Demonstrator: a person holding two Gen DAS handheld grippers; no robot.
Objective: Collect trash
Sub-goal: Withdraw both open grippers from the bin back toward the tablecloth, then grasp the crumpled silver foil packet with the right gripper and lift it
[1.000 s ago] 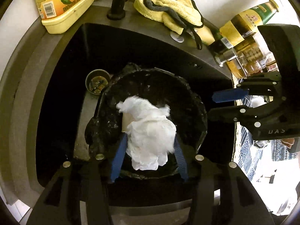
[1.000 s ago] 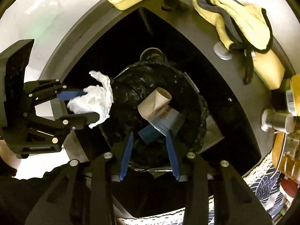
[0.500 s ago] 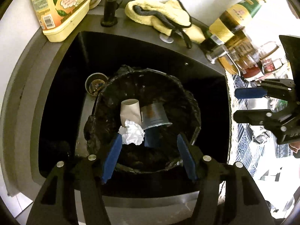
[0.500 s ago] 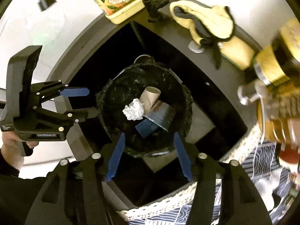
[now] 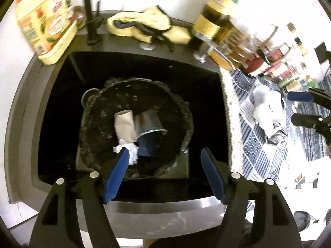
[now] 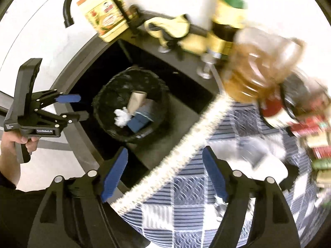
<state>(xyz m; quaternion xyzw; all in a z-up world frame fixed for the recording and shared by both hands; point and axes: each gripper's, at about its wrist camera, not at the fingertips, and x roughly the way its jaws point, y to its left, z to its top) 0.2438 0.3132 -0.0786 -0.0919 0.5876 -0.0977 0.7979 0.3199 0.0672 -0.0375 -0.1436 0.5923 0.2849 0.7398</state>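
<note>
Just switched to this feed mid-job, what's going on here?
Trash is going into the black-lined bin in the sink. A tissue wad, cardboard tube and cup already lie inside. The left tongs hover open above it, empty. The right tongs, open too, are over the patterned cloth by more white trash.

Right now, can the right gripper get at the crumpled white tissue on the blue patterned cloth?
Probably yes. The right gripper is open beside the crumpled white tissue on the blue patterned cloth, with nothing visible between them; the bottles stand further back.
</note>
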